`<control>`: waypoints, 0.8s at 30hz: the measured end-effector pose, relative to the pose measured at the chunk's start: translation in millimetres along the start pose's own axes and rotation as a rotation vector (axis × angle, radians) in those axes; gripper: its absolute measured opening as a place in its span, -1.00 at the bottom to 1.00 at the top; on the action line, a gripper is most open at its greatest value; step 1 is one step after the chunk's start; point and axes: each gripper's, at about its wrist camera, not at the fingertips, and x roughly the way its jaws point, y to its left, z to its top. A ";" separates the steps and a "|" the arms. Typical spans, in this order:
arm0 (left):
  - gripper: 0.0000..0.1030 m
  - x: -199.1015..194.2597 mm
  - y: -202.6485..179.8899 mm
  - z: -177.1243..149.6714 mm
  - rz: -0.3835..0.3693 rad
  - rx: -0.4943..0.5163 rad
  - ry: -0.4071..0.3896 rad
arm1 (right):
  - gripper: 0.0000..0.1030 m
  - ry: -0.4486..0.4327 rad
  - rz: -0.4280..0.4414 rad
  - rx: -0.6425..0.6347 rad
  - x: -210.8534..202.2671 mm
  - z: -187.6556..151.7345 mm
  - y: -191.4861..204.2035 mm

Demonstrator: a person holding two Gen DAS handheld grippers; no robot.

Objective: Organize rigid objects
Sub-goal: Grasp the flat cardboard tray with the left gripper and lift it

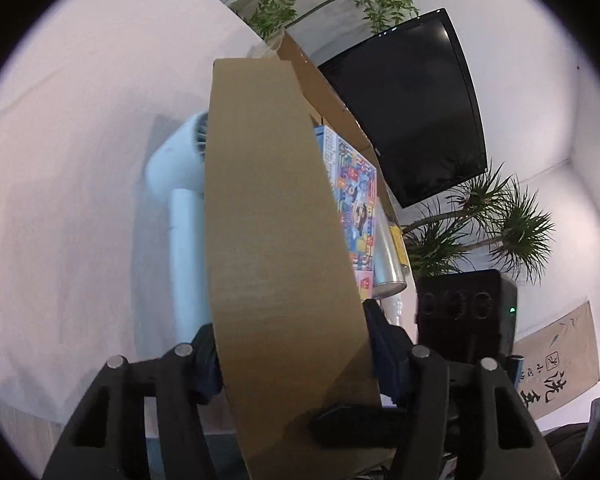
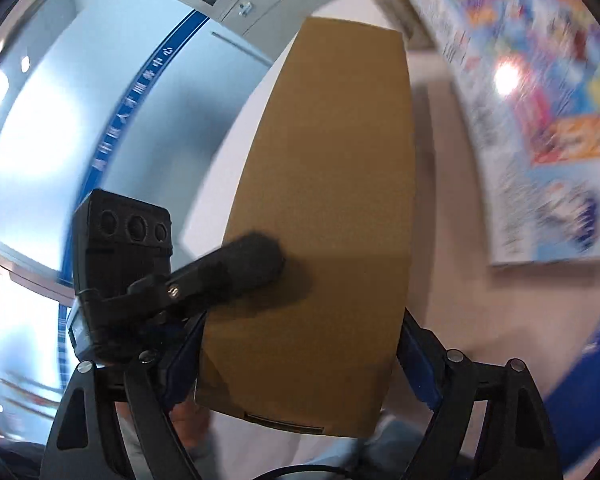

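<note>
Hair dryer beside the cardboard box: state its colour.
The hair dryer is pale blue, seen best in the left wrist view.

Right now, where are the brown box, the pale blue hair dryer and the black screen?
brown box [image 1: 276, 216]: left wrist view, middle of its broad face.
hair dryer [image 1: 186, 240]: left wrist view, on its handle.
black screen [image 1: 416, 104]: left wrist view, centre of the dark panel.

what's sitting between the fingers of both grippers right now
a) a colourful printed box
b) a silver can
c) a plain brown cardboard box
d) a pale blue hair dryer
c: the plain brown cardboard box fills the gap between the left gripper fingers in its wrist view, and the same box lies between the right gripper fingers in the other. The hair dryer and colourful box sit beyond it.
</note>
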 end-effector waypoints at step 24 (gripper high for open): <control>0.06 2.2 -36.4 -11.3 0.165 0.152 -0.008 | 0.29 -0.133 -0.458 -0.344 -51.1 -30.4 51.9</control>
